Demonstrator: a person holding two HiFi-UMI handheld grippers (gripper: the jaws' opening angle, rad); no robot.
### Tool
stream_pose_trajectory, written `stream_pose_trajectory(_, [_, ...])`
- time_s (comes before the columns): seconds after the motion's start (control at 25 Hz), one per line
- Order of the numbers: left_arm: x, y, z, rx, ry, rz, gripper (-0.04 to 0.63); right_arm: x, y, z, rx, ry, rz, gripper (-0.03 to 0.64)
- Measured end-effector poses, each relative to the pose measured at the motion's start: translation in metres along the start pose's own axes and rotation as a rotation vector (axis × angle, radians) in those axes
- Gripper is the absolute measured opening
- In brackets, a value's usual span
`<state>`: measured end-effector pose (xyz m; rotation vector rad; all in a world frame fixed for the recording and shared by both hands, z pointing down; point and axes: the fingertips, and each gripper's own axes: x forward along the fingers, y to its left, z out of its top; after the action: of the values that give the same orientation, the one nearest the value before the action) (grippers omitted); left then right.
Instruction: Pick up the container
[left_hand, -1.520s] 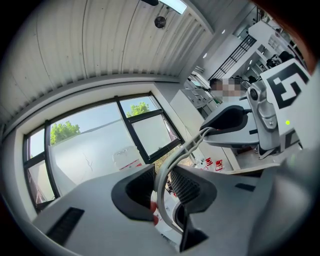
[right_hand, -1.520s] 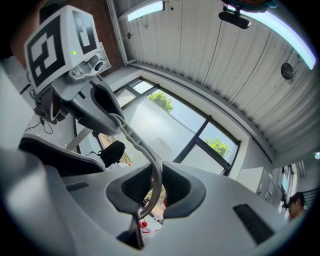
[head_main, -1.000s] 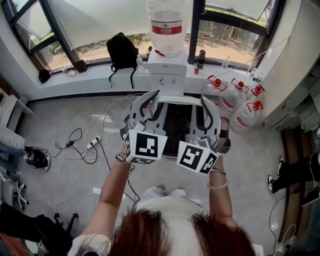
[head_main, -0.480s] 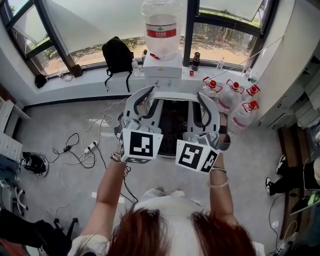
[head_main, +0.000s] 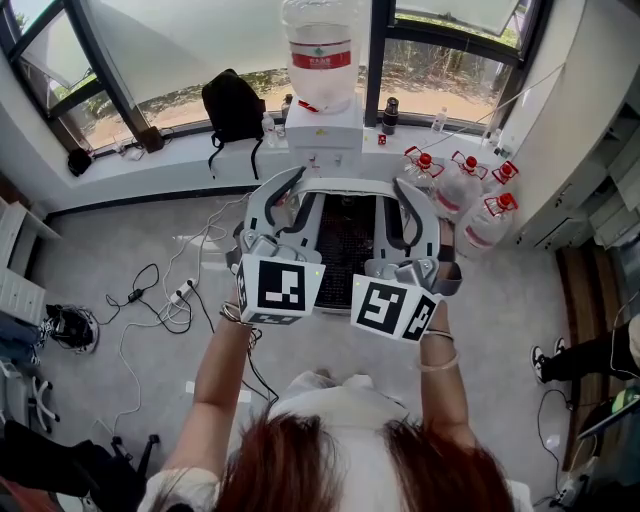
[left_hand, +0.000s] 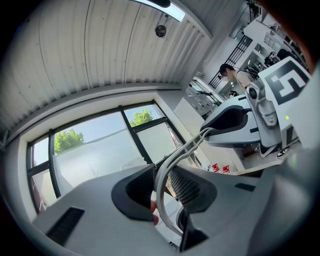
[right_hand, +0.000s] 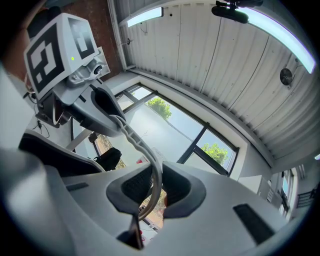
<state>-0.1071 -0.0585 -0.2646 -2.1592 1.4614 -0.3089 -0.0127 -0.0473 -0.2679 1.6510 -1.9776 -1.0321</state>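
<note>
The container (head_main: 346, 240) is a white-rimmed basket with a dark mesh bottom, held up level over the floor in front of me. My left gripper (head_main: 290, 205) is shut on its left rim, and my right gripper (head_main: 400, 215) is shut on its right rim. In the left gripper view the white rim (left_hand: 167, 165) runs between the left gripper's (left_hand: 161, 186) dark ribbed pads, with the right gripper (left_hand: 240, 120) across at the rim's far end. In the right gripper view the rim (right_hand: 152, 172) is pinched by the right gripper (right_hand: 154, 189), and the left gripper (right_hand: 95, 107) holds the far side.
A white water dispenser (head_main: 323, 140) with a large bottle (head_main: 320, 50) stands just beyond the container by the window. Red-capped water jugs (head_main: 465, 190) sit to its right, a black backpack (head_main: 232, 100) on the sill. Cables (head_main: 170, 295) lie on the floor at left.
Both grippers keep their hold on the container's rim. The head view has shifted a little, so the whole scene sits slightly lower left.
</note>
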Motion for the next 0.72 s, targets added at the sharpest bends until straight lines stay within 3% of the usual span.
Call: stream_pose_trajectory(0.72, [-0.0093,-0.0001,0.0042,0.014,-0.002,0.001,0.106,-0.007,-0.0005,0.006,-0.003,-0.008,-0.023,0.071])
